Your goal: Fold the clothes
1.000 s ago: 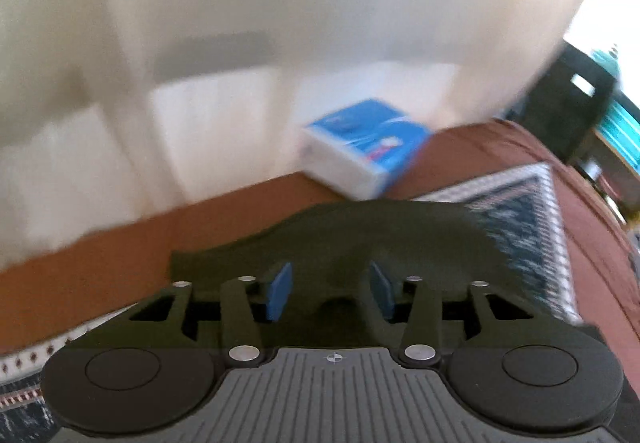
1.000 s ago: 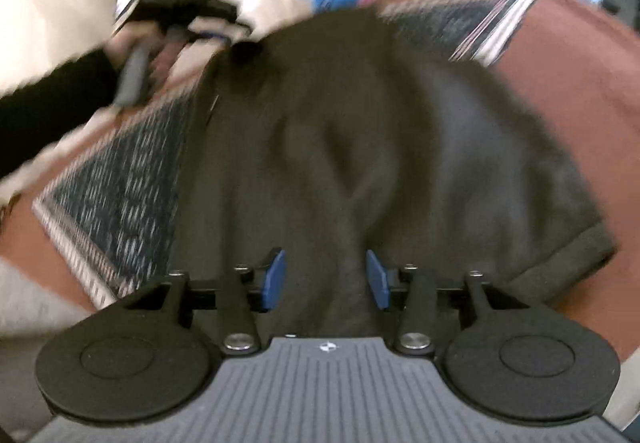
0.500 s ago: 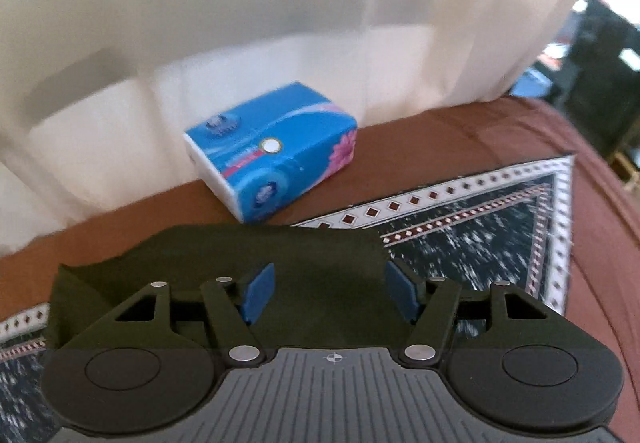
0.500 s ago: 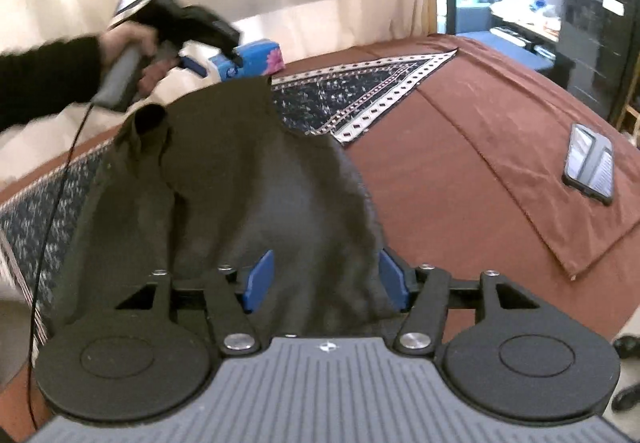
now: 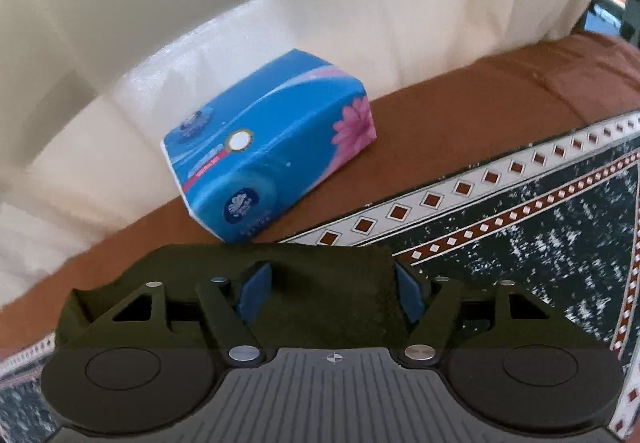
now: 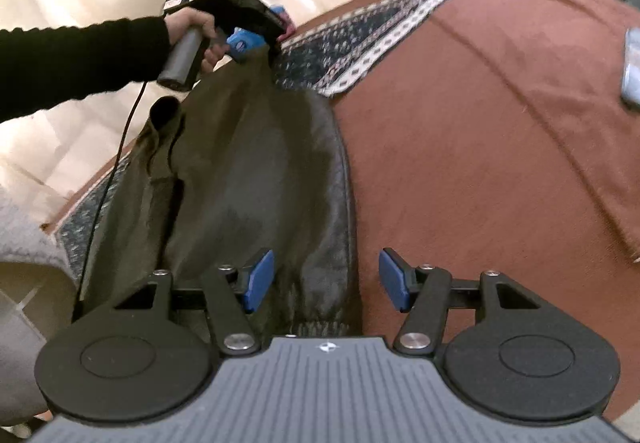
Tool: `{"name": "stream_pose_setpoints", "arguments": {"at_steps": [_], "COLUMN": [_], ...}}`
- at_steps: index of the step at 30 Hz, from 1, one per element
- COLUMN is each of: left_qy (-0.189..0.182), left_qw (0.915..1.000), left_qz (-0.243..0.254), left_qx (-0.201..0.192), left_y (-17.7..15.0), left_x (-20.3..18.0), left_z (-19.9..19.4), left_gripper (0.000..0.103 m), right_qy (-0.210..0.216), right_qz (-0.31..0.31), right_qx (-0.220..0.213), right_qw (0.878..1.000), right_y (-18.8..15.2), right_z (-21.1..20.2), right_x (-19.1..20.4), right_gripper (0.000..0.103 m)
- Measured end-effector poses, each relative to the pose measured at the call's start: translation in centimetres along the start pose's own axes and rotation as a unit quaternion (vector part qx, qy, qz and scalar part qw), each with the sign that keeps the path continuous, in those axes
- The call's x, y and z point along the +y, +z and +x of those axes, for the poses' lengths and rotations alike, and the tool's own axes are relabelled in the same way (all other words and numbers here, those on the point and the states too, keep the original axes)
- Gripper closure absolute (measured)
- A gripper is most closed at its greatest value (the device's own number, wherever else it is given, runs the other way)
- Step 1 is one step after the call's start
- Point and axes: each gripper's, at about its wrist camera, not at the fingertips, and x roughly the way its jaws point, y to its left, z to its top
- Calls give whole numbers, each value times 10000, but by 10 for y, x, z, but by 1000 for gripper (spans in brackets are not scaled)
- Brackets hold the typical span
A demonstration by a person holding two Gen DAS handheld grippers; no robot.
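A dark olive garment [image 6: 256, 171] lies stretched out in a long strip across the patterned runner [image 6: 360, 31] and the brown tablecloth [image 6: 480, 123]. My right gripper [image 6: 326, 281] stands open over its near end. The hem reaches between the blue pads on the left side, and the right pad is clear of the cloth. My left gripper [image 5: 331, 295] is at the far end, low over the table. Its jaws are wide, and the garment's edge [image 5: 328, 283] fills the gap between the pads without being pinched. A person's hand [image 6: 192, 31] holds that gripper.
A blue tissue pack [image 5: 268, 159] sits just beyond the garment's far end, by the cream curtain [image 5: 280, 3]. A phone [image 6: 632, 71] lies at the right edge of the brown cloth. Something pale grey [image 6: 24, 235] sits at the near left.
Both grippers have come down toward the table and their jaws have spread. The garment, bunched and held up before, now lies long and flat. The tissue pack looms nearer in the left wrist view.
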Motion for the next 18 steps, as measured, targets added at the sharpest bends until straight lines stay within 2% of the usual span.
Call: {"name": "stream_pose_setpoints", "arguments": {"at_steps": [2, 3, 4, 6, 9, 10, 13, 16, 18], "left_qy": [58, 51, -31, -108, -125, -188, -513, -1013, -1277], "left_qw": [9999, 9999, 9999, 9998, 9995, 9995, 9983, 9912, 9856], "left_qz": [63, 60, 21, 61, 226, 165, -220, -823, -1058], "left_qx": [-78, -125, -143, -168, -206, -201, -161, -224, -342], "left_y": [0, 0, 0, 0, -2, -2, -1, -1, -5], "left_x": [-4, -4, -4, -6, -11, -8, 9, 39, 61], "left_z": [2, 3, 3, 1, -1, -1, -2, -10, -19], "left_gripper": [26, 34, 51, 69, 84, 87, 92, 92, 92], "right_qy": [82, 115, 145, 205, 295, 300, 369, 470, 653], "right_qz": [24, 33, 45, 58, 64, 88, 262, 359, 249], "right_qx": [11, 18, 28, 60, 151, 146, 273, 146, -16], "right_qw": [10000, 9999, 9999, 9998, 9994, 9994, 9986, 9981, 9976], "right_y": [-1, -1, -1, -1, -3, -4, -2, 4, 11], "right_z": [-1, -1, -1, -2, -2, -3, 0, -9, -22], "right_x": [-1, -1, -1, -2, -3, -4, -8, -5, 8], "right_gripper": [40, 41, 42, 46, 53, 54, 86, 91, 92]}}
